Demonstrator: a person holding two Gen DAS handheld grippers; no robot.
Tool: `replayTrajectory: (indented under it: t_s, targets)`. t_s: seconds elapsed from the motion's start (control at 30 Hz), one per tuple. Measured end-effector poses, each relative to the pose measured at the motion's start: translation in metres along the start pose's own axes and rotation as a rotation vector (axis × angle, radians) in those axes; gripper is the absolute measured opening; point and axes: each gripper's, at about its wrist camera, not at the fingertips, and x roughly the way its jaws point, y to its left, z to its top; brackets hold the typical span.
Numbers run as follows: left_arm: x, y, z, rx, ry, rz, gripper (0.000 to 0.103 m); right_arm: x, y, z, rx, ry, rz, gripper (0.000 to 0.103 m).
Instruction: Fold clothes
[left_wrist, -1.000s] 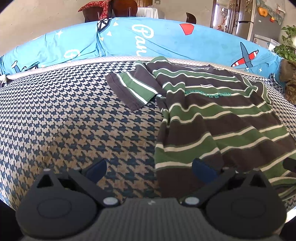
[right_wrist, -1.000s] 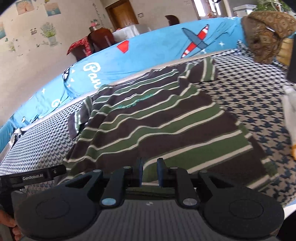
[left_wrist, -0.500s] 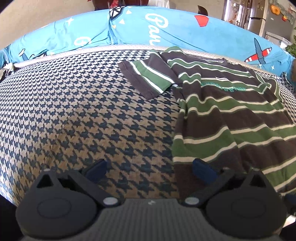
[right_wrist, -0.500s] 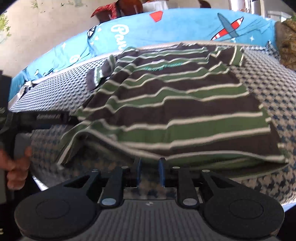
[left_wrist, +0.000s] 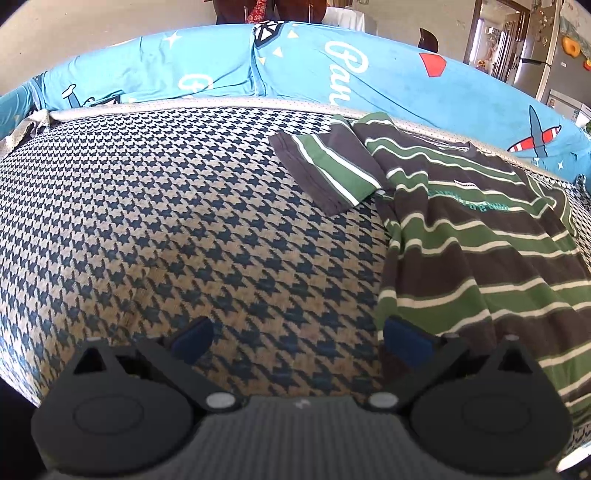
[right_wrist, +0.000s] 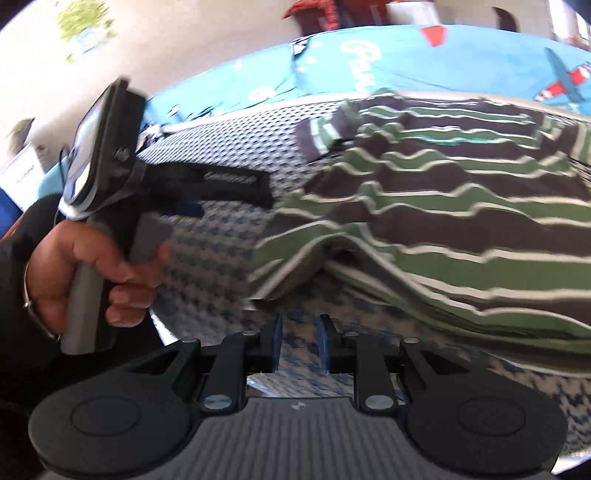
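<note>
A: Where is the garment?

B: The striped shirt (left_wrist: 480, 236), in bands of green, dark brown and cream, lies spread on the houndstooth-covered bed (left_wrist: 177, 229), over on the right side as the left wrist camera sees it. One short sleeve (left_wrist: 325, 173) sticks out to the left, flat on the cover. Behind it runs a blue cover with planes and white lettering (left_wrist: 332, 70).

A: And the left gripper?

B: The left gripper (left_wrist: 298, 338) hovers over the near edge of the bed with its jaws spread wide. One blue pad (left_wrist: 194, 338) sits above bare houndstooth, the other blue pad (left_wrist: 406, 341) just at the shirt's left hem edge. Nothing is held between them.

A: The right one?

B: The right gripper (right_wrist: 298, 343) has its jaws nearly together, with a narrow gap, and only the houndstooth cover shows through the gap. No cloth is between them. The shirt (right_wrist: 461, 206) is just beyond, its near hem lifted into a fold with the layers stacked. That view is motion-blurred, so I can't tell whether the hem touches the fingertips.

A: Anything else in that view?

B: The person's left hand (right_wrist: 92, 269) wrapped around the grey handle of the left gripper, dark sleeve (right_wrist: 22, 236) at the wrist.
</note>
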Motion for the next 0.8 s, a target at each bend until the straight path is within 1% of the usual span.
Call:
replayTrajectory:
  t_s: [0.17,0.27,0.4,0.5,0.6,0.63,0.67,0.8]
  targets:
    - [-0.004,0.003,0.001,-0.006,-0.012,0.003,0.103,0.016,0.006,0.006,-0.039,0.009,0.053,0.021]
    - [-0.005,0.004,0.001,-0.006,-0.021,0.001,0.103,0.028,0.011,0.009,-0.062,0.027,0.047,0.025]
    - [-0.008,0.006,0.003,-0.017,-0.032,-0.005,0.103,0.041,0.017,0.012,-0.079,0.024,0.036,0.025]
    - [-0.009,0.007,0.004,-0.024,-0.04,-0.003,0.103,0.046,0.02,0.016,-0.097,0.006,0.024,0.025]
    - [-0.011,0.009,0.004,-0.039,-0.046,-0.002,0.103,0.045,0.02,0.021,-0.089,-0.031,0.024,0.015]
    - [-0.011,0.01,0.004,-0.044,-0.047,-0.001,0.103,0.043,0.019,0.023,-0.088,-0.046,0.02,0.01]
    - [-0.012,0.01,0.005,-0.048,-0.049,0.001,0.103,0.042,0.019,0.025,-0.087,-0.06,0.015,0.007]
    - [-0.015,0.014,0.005,-0.073,-0.069,0.019,0.103,0.031,0.014,0.043,-0.054,-0.153,-0.01,0.006]
